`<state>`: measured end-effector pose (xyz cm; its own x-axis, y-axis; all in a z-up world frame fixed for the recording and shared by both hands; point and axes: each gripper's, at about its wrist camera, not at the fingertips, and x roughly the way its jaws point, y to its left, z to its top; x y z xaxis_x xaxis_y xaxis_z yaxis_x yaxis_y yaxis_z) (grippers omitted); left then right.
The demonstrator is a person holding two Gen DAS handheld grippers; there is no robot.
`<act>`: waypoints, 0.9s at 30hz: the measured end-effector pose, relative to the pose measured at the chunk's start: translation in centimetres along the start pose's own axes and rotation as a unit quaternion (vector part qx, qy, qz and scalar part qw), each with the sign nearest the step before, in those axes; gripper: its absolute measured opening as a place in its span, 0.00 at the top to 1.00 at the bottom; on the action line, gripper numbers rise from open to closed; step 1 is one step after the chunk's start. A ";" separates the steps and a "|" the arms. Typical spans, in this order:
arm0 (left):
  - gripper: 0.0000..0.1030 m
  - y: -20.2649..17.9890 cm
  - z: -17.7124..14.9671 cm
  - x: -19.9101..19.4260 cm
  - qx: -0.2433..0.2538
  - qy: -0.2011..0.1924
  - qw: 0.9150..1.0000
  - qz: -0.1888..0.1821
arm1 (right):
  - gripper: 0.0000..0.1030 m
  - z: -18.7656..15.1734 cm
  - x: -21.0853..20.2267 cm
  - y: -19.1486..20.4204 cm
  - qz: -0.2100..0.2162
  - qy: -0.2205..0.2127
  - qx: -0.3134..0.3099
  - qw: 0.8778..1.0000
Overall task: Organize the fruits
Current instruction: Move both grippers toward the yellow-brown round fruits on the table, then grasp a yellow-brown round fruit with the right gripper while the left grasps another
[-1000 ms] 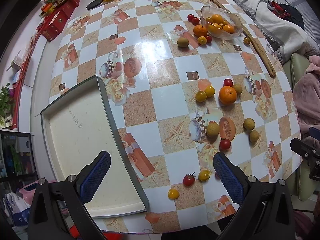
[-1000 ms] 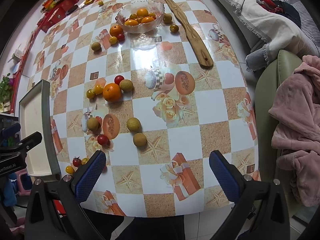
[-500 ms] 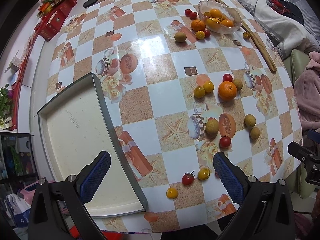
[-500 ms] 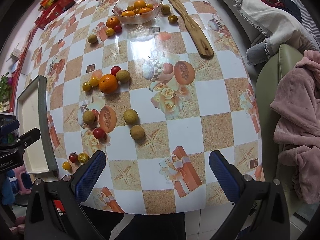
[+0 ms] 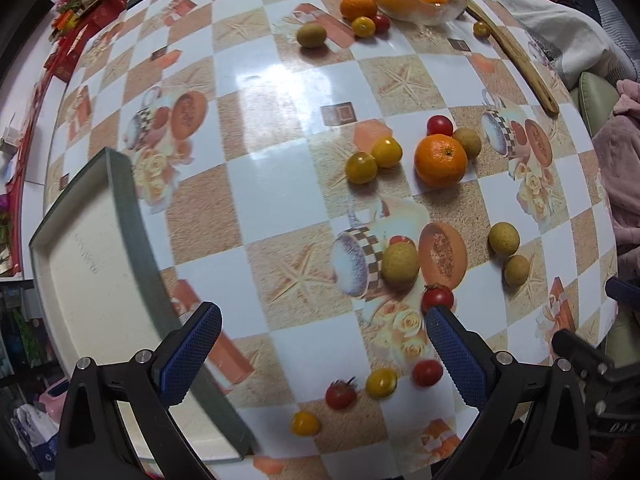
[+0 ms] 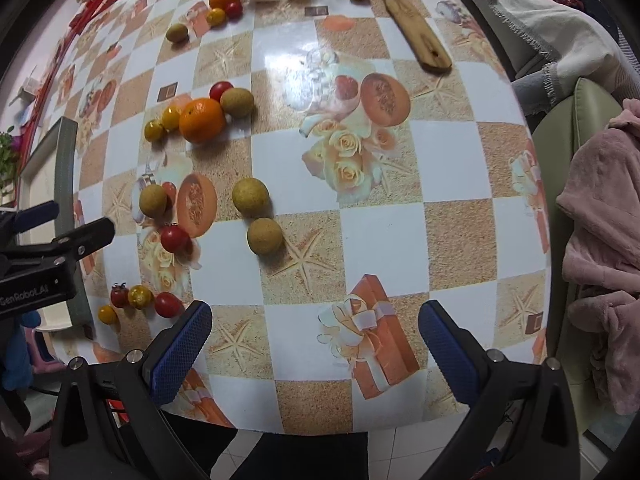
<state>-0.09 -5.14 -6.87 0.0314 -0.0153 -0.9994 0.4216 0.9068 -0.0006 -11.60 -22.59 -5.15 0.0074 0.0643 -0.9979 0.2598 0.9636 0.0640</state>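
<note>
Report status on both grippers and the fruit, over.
Left gripper open, empty, above the table edge. Right gripper open, empty. Tray holds no fruit; big orange loose on the table. Nothing blocking.

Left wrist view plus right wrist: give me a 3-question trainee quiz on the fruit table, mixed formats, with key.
1. True or false: the tray already holds fruit.
2. Multiple choice: what touches the large orange in the middle cluster? A) a knife B) a red cherry tomato and a brownish-green round fruit C) the wooden paddle
3. Fill in: the glass bowl at the far end holds ____ fruit.

Key
1. False: the tray shows only its bare pale floor.
2. B.
3. Orange. Both the left gripper and the right gripper have their fingers spread and carry nothing.
</note>
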 end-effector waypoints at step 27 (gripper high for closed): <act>0.68 -4.5 0.4 3.5 0.013 -0.020 1.000 -0.009 | 0.75 1.2 5.0 4.2 0.003 -0.025 -0.066 0.997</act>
<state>-1.46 -9.42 -10.33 0.0599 -0.0488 -0.9970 0.4450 0.8954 -0.0171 -9.35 -18.54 -9.88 0.0582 0.0611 -0.9964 0.1303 0.9891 0.0683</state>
